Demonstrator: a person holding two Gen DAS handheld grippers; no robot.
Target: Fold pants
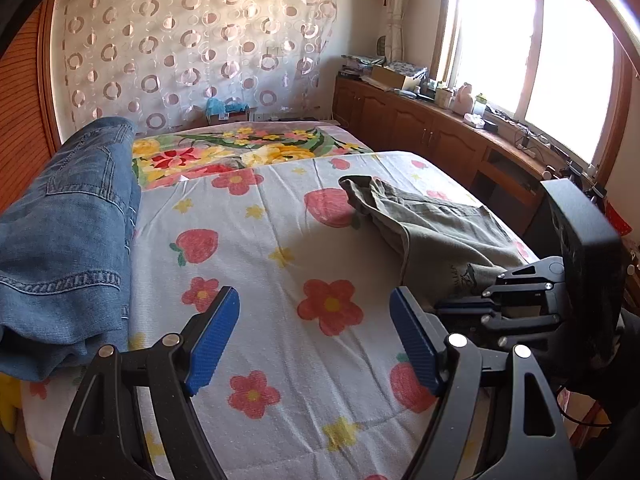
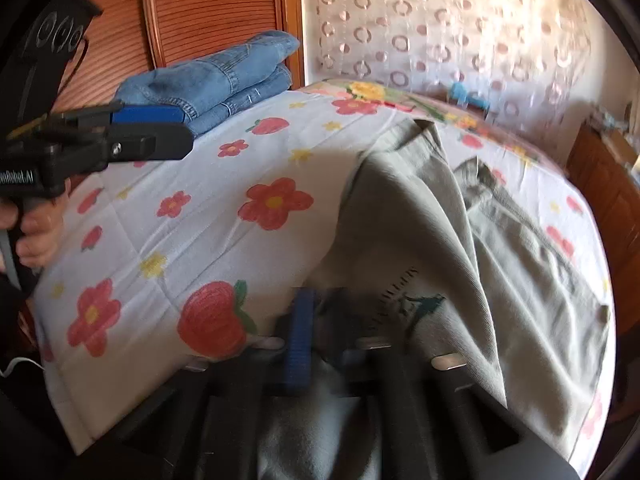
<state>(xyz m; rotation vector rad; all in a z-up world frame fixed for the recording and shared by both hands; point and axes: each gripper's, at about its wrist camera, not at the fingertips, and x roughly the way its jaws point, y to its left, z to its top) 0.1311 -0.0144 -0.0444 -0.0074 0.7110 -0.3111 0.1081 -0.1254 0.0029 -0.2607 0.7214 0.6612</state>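
Observation:
Grey-green pants [image 1: 440, 224] lie crumpled on the right half of the flower-print bed cover [image 1: 256, 248]. In the right wrist view the pants [image 2: 400, 208] stretch away from the camera, with a small printed logo near the close end. My right gripper [image 2: 316, 320] is blurred and shut on the near edge of the pants; cloth bunches between its blue pads [image 2: 298, 340]. From the left wrist view the right gripper [image 1: 444, 308] sits at the pants' near corner. My left gripper [image 1: 315, 296] hovers open over bare cover left of the pants, nothing between its fingers.
Folded blue jeans [image 1: 68, 232] are stacked at the left edge of the bed, by a wooden slatted door [image 2: 216, 4]. A wooden cabinet [image 1: 420, 128] with clutter runs along the right under the window. A hand [image 2: 40, 236] holds the left gripper [image 2: 188, 128].

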